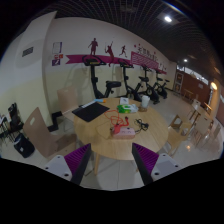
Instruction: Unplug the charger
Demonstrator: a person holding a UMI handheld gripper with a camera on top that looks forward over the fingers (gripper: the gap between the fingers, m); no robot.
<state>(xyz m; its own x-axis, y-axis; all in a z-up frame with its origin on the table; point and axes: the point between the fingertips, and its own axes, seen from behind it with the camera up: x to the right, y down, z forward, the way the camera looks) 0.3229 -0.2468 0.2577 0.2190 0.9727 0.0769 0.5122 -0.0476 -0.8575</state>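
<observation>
Gripper (112, 165) fingers stood apart, gripping nothing. Round light wooden table (100, 140) lay beyond them, dark laptop (90, 111) on it.

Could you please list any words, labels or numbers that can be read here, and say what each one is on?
None can be read.
Wall: a magenta band with dark figures and some marks, too small to read.
Green box on the table: print too blurred.
The gripper fingers are open, with nothing between them.
</observation>
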